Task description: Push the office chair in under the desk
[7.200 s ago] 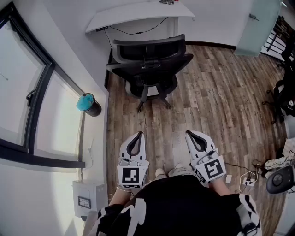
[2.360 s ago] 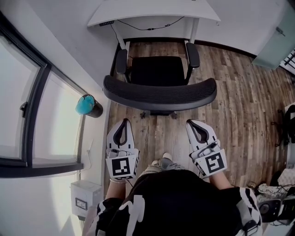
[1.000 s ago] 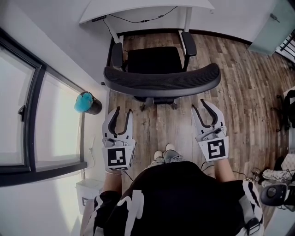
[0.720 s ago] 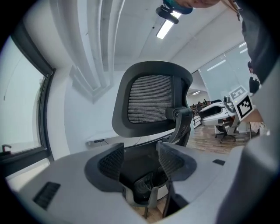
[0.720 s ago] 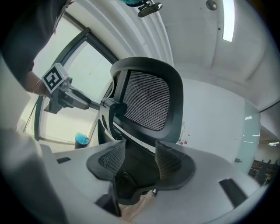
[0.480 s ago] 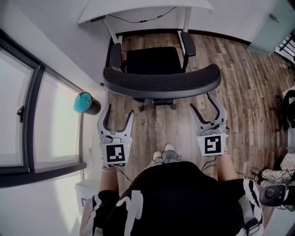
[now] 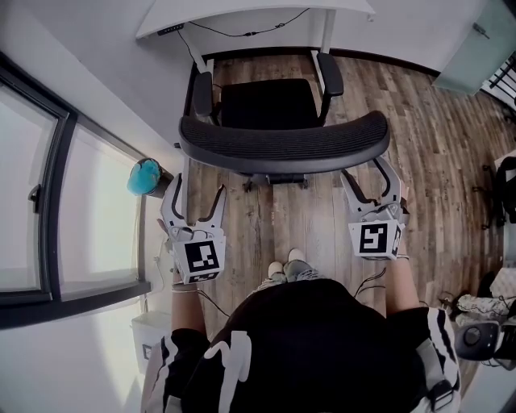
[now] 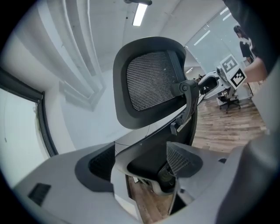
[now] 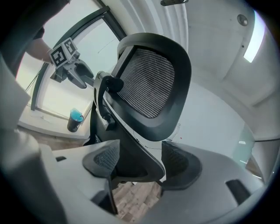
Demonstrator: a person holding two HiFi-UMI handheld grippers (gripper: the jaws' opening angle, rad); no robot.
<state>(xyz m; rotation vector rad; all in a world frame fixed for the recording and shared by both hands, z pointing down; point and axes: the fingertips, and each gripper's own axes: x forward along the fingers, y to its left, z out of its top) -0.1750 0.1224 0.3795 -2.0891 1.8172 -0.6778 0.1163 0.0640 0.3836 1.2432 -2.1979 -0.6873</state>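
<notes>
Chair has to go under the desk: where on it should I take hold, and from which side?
Take the backrest by its two outer ends, coming from behind. Its wide curved rim faces you, while the seat already points at the desk, so a push there should roll it straight in.

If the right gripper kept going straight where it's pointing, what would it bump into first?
Probably the office chair's backrest: its edge shows between the right gripper's jaws, which have just been opening; contact is unclear.

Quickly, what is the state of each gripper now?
Left gripper: open, jaws just opening, nothing between them; office chair ahead.
Right gripper: open, jaws just opening, gripping nothing, near the office chair.
</notes>
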